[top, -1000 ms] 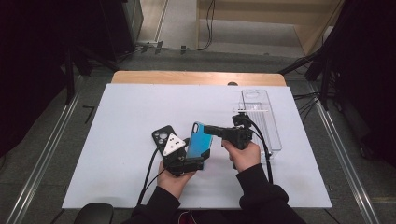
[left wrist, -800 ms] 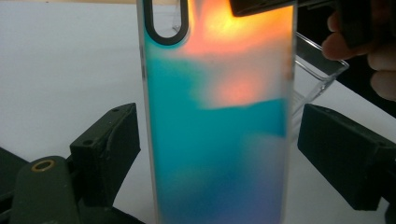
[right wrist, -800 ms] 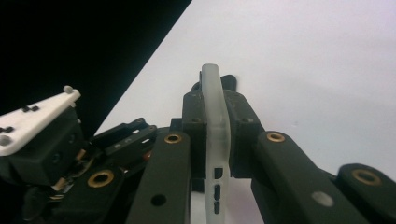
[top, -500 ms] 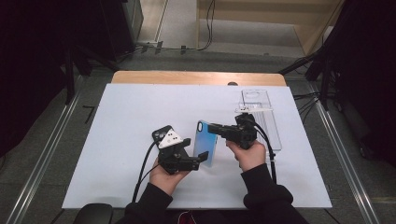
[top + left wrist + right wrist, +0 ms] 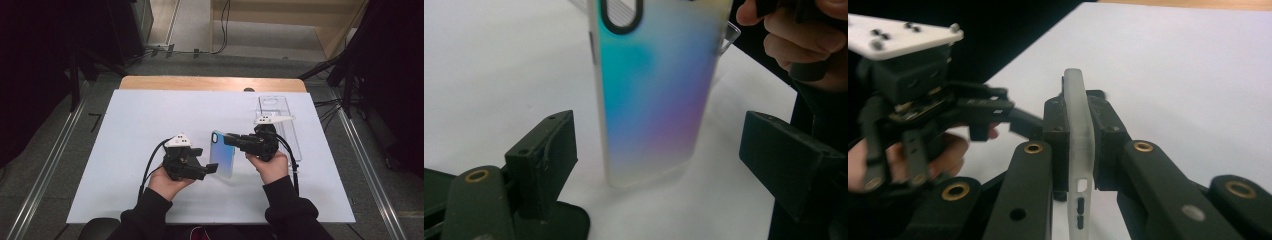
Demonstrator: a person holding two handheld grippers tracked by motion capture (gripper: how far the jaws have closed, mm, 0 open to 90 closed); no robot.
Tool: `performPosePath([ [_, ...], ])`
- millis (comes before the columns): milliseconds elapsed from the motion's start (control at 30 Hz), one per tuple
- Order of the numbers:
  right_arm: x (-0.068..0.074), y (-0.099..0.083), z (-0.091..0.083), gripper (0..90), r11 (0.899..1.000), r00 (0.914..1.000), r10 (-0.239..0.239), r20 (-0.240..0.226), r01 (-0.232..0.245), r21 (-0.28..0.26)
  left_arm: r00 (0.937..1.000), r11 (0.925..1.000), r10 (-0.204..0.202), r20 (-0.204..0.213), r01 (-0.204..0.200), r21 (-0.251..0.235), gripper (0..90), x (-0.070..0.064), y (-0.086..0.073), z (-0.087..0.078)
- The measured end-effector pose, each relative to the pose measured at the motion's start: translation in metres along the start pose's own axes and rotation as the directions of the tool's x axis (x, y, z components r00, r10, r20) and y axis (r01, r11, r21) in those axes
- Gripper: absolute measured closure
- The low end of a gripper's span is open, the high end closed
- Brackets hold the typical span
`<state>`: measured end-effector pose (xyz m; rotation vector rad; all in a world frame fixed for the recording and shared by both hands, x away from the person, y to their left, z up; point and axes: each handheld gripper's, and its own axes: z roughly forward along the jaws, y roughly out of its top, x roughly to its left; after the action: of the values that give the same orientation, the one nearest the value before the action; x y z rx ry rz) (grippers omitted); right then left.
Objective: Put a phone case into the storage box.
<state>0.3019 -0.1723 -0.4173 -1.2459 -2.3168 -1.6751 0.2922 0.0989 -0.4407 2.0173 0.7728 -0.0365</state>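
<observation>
a: white tabletop [image 5: 150, 130], wooden strip along its far edge, dark floor and rails on both sides. item one?

b: iridescent blue-to-violet phone case with frosted rim [image 5: 223, 153]. held upright, its lower end at or just above the table, between the two hands near the table's middle. same case in the left gripper view [image 5: 656, 85], black camera cut-out at the top.

a: holder?

b: right gripper [image 5: 233, 140]. in the right gripper view its jaws are closed narrow on the case's frosted edge [image 5: 1079, 150], one pad on each face.

a: item two?

b: left gripper [image 5: 210, 170]. jaws spread wide, standing either side of the case's lower end without touching it.

a: change from a second ago?

b: the case then sat at the left gripper's end with both tools bunched together. the left hand has since pulled back toward the person and let go; the right now carries the case alone. judged: a hand-over, completed or nearly so.

a: item three?

b: clear plastic phone case [image 5: 280, 120], lying flat on the table's right side, beyond the right hand. unmoved across the frames.

a: meaning for the work?

b: the left is free to regrip lower down.
</observation>
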Motion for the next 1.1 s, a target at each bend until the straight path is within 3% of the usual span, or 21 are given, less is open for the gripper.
performPosePath([
  [133, 0.000, 0.000, -0.003, 78.2, 0.999, 0.9989, -0.048, 0.003, 0.048, 0.002, 0.9993, 0.9994, 0.031, 0.021, -0.031, 0.016, 16.8, 0.004, 0.003, -0.004],
  [433, -0.002, -0.001, -0.007, 78.2, 0.993, 0.9911, -0.115, -0.066, 0.117, 0.023, 0.9922, 0.9958, 0.090, 0.086, -0.091, 0.007, 19.9, 0.012, 0.013, -0.013],
  [633, -0.005, 0.000, -0.009, 78.2, 0.984, 0.9797, -0.165, -0.114, 0.172, 0.050, 0.9763, 0.9878, 0.147, 0.159, -0.153, 0.028, 19.9, 0.013, 0.020, -0.013],
  [867, -0.007, 0.001, -0.008, 78.2, 0.975, 0.9650, -0.199, -0.171, 0.213, 0.069, 0.9583, 0.9833, 0.170, 0.230, -0.180, 0.024, 19.9, 0.018, 0.029, -0.013],
  [933, -0.006, 0.001, -0.008, 78.2, 0.971, 0.9608, -0.212, -0.179, 0.228, 0.077, 0.9545, 0.9824, 0.174, 0.242, -0.185, 0.025, 19.9, 0.021, 0.031, -0.012],
  [1000, -0.005, 0.001, -0.007, 78.2, 0.967, 0.9563, -0.222, -0.190, 0.241, 0.081, 0.9551, 0.9805, 0.182, 0.234, -0.194, 0.030, 19.7, 0.023, 0.033, -0.011],
  [1100, -0.005, 0.001, -0.006, 78.2, 0.964, 0.9515, -0.231, -0.203, 0.253, 0.087, 0.9474, 0.9793, 0.184, 0.262, -0.199, 0.035, 19.7, 0.027, 0.036, -0.010],
])
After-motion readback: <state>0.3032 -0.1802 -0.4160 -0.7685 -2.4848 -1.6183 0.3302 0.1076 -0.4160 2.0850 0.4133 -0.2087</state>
